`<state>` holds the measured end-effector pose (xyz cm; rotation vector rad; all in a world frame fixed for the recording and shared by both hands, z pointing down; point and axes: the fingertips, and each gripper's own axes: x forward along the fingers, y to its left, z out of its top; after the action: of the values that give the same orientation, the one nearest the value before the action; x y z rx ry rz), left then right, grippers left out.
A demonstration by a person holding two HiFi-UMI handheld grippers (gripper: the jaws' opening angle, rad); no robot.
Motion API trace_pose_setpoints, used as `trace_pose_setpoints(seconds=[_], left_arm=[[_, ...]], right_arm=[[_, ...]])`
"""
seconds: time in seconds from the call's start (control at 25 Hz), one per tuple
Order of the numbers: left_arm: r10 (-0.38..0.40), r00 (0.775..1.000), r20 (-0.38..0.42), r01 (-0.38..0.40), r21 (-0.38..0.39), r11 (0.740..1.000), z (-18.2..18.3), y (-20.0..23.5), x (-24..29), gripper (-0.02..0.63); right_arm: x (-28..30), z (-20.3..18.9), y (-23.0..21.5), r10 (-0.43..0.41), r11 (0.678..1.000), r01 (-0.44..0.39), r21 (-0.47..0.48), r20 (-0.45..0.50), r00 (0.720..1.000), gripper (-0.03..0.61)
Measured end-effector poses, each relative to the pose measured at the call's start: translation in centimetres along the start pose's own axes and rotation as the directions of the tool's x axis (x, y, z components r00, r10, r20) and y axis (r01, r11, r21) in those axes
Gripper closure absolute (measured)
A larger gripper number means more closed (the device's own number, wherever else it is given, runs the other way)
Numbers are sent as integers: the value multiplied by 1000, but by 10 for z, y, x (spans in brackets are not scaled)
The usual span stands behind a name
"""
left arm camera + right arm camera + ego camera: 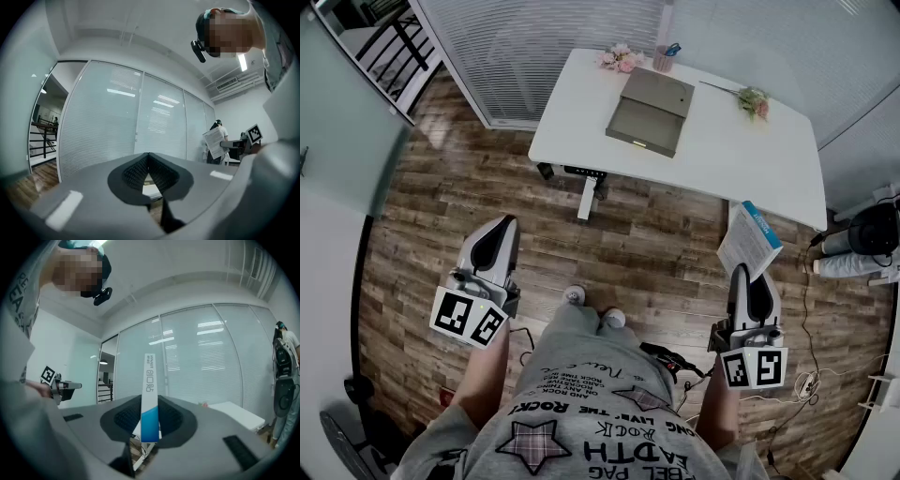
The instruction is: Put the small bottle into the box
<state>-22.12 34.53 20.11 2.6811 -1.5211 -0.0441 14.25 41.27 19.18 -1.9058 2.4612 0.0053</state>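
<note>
The right gripper point(741, 274) clamps a white-and-blue carton point(750, 239), long axis forward — the grey box point(652, 111) lies well ahead, by the far edge of the table point(722, 159) — while the left gripper point(502, 225) is closed, empty.

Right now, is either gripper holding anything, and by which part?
The right gripper holds a flat white-and-blue carton edge-up, its fingers pressed on the two broad faces at the carton's lower, blue end. The left gripper is shut with nothing in it.
</note>
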Motion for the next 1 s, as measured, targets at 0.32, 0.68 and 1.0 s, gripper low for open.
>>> trace_pose_setpoints(seconds=[0.32, 0.68, 1.0], left_arm=[[-21, 1000, -11, 21, 4, 1000, -6, -1, -1, 603], [-37, 999, -14, 37, 7, 999, -9, -14, 1, 603], [-38, 999, -8, 38, 19, 999, -7, -23, -2, 603]], right_arm=[[-7, 3, 2, -13, 1000, 13, -5, 3, 1000, 482], [-16, 7, -2, -10, 1000, 10, -6, 14, 1000, 483], [-24, 18, -2, 10, 1000, -12, 28, 79, 997, 483]])
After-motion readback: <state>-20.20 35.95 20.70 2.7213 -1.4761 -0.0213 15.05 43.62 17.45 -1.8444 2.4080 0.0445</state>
